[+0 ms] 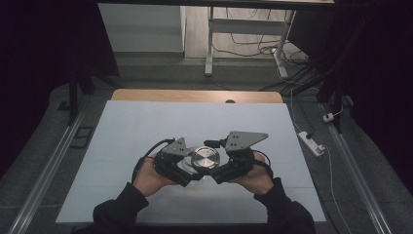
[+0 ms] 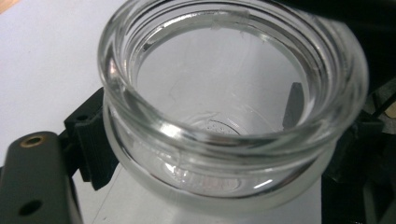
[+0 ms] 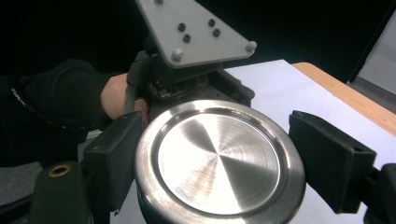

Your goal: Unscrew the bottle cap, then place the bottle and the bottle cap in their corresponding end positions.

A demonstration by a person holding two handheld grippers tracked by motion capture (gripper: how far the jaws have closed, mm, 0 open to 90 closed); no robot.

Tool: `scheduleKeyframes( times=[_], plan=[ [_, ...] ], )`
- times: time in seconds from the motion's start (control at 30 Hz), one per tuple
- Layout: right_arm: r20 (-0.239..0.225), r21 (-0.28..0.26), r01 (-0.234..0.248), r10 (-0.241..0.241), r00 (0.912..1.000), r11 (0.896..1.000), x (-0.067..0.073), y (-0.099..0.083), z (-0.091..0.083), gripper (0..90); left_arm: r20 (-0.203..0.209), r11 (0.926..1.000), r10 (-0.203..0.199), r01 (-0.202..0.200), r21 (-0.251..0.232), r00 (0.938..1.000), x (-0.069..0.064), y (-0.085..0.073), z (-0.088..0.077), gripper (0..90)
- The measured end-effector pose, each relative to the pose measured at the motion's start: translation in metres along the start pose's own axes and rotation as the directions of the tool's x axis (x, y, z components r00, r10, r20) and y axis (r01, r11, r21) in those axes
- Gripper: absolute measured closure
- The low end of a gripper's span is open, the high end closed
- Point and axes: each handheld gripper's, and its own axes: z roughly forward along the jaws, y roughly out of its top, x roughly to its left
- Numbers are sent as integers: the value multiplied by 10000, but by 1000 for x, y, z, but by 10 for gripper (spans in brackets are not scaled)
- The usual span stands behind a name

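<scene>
A clear glass jar (image 2: 224, 140) with an open threaded mouth sits between the jaws of my left gripper (image 2: 191, 126); one black pad (image 2: 91, 140) presses its left wall, and the other shows through the glass on the right. My right gripper (image 3: 219, 158) is shut on a round brushed-metal lid (image 3: 219, 161), with black pads (image 3: 112, 158) against both sides of its rim. In the high view the lid (image 1: 205, 158) is held just right of the jar (image 1: 187, 161), above the table's near middle, with the left gripper (image 1: 181, 165) and right gripper (image 1: 221, 165) facing each other.
A white sheet (image 1: 146, 126) covers the table, whose wooden far edge (image 1: 195, 95) shows beyond it. On the floor to the right lies a power strip (image 1: 311, 143) with cables. A desk frame (image 1: 209, 44) stands farther back.
</scene>
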Motion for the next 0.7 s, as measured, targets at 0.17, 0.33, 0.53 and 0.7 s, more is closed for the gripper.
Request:
scheduleKeyframes(
  times=[0.17,0.33,0.53,0.7],
  plan=[
    [21,85,195,-195,9998,9998,4,-3,-1,204,-197,9998,-156,157,85,9997,6,-3,0,155],
    [141,115,278,-279,9995,9995,6,-6,-3,204,-354,9996,-261,264,62,9990,10,-4,-1,155],
    [244,94,350,-352,9991,9993,9,-12,-6,204,-494,9991,-420,417,-74,9979,15,-5,-3,155],
    [266,0,439,-439,9987,9990,13,-16,-10,204,-558,9991,-425,420,-91,9975,19,-3,-2,155]
  ],
)
